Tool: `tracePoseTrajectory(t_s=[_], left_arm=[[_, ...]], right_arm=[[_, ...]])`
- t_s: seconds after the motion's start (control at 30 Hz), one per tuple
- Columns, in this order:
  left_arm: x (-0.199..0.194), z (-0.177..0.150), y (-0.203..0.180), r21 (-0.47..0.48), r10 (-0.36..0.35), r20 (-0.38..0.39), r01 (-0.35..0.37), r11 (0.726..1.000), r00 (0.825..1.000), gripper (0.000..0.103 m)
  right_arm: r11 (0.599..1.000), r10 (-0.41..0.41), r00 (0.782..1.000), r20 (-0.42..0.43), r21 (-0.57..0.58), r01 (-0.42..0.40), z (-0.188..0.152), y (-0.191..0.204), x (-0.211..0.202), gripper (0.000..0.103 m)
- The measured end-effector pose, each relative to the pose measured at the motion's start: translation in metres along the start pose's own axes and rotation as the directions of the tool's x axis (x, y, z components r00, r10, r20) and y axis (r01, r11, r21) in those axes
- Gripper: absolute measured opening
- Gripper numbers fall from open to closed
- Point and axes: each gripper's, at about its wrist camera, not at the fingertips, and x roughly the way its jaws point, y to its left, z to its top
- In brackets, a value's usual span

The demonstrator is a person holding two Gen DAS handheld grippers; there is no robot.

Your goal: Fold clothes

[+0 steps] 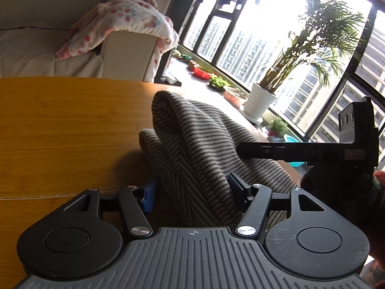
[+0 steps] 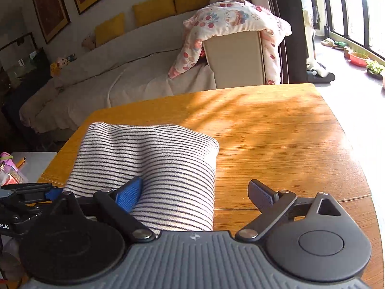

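Jaws on the left gripper point(image 1: 192, 192) are standing half-open around the folded striped garment point(image 1: 192, 149) at frame centre on the wooden table point(image 1: 60, 132), while the right gripper point(image 2: 195, 195) is gaping wide over its right edge, bundle running away from both.

The left tool point(image 1: 192, 190) points forward and somewhat down over the desk point(image 1: 60, 132), its jaws partly apart with a fold of the striped garment point(image 1: 192, 149) rising between them; its blue pads point(image 1: 148, 196) stand beside the cloth, and whether they press it cannot be told. The right tool point(image 2: 196, 192) also tilts down, jaws spread wide: one blue pad point(image 2: 128, 192) rests against the garment's near end, the other stands clear over bare desk. In the left view it reaches in from the right.
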Motion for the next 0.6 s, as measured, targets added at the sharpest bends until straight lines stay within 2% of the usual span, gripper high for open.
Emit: tracePoseTrajectory(t_s=[0.13,0.23,0.37,0.4,0.43,0.53,0.6], left_arm=[[-0.002,-0.001,0.003,-0.013,0.002,-0.002,-0.002,1.0,1.0,0.071],[0.001,0.0,0.005,-0.023,-0.002,0.002,0.002,1.0,1.0,0.071],[0.002,0.003,0.006,-0.03,-0.002,-0.002,0.002,1.0,1.0,0.074],[0.002,0.004,0.007,-0.032,-0.001,-0.004,0.001,0.999,1.0,0.074],[0.002,0.005,0.007,-0.034,0.0,-0.006,0.0,0.999,1.0,0.074],[-0.004,0.007,0.008,-0.026,0.031,0.006,-0.03,0.999,1.0,0.073],[-0.007,0.007,0.014,-0.039,0.026,0.003,-0.026,0.999,1.0,0.073]], right_arm=[[0.998,0.066,0.998,0.015,0.016,-0.066,-0.007,-0.002,-0.023,0.095],[0.981,0.158,0.987,-0.013,0.117,-0.156,-0.024,-0.014,-0.033,0.098],[0.963,0.188,0.981,-0.045,0.203,-0.175,-0.049,-0.019,-0.034,0.098],[0.962,0.203,0.978,-0.046,0.198,-0.19,-0.052,-0.014,-0.034,0.097],[0.959,0.223,0.973,-0.052,0.19,-0.21,-0.054,-0.008,-0.033,0.089],[0.961,0.25,0.968,-0.025,0.13,-0.245,-0.052,0.015,-0.045,0.085],[0.947,0.3,0.954,0.014,0.113,-0.299,-0.05,0.021,-0.056,0.084]])
